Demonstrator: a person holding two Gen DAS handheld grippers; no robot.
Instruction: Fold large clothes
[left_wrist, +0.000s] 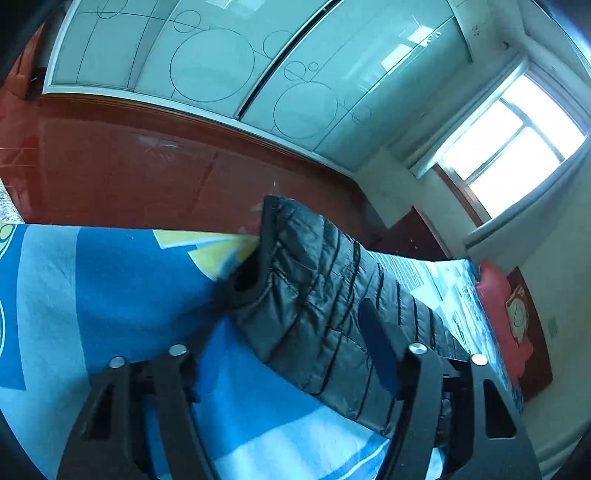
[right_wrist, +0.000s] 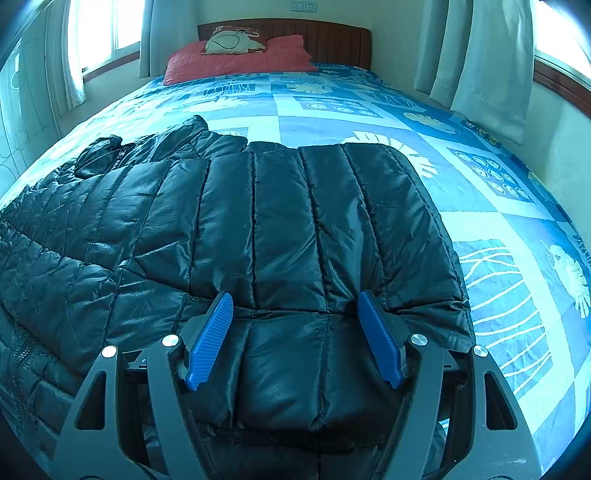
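Black quilted jacket (right_wrist: 280, 229) fabric fills the space between the fingers of both grippers. On the right gripper (right_wrist: 295, 339) the two blue pads (right_wrist: 208, 341) stand partly apart and press into a thick fold at the near hem, which bulges up between them, so this gripper has hold of the jacket. In the left wrist view the left gripper (left_wrist: 306, 317) has a lifted edge of the same jacket (left_wrist: 314, 295) between its fingers: the left finger is wrapped by a curl of the cloth, the right finger's blue pad (left_wrist: 376, 350) lies against the quilted surface. Whether the pads actually pinch the cloth there I cannot tell.

Outward from the grippers, the jacket lies spread across the near half of a bed (right_wrist: 498, 266), partly folded, with its collar and zip bunched at the far left. The bedcover is a patchwork of blue and pale squares with leaf prints. At the head of the bed sits a red pillow (right_wrist: 240, 61) with a smaller pale cushion (right_wrist: 234, 42) on top, against a wooden headboard (right_wrist: 332, 40). Curtained windows flank the bed. The left view also shows a red-brown floor (left_wrist: 147, 173) and a sliding wardrobe (left_wrist: 221, 66) with circle patterns.
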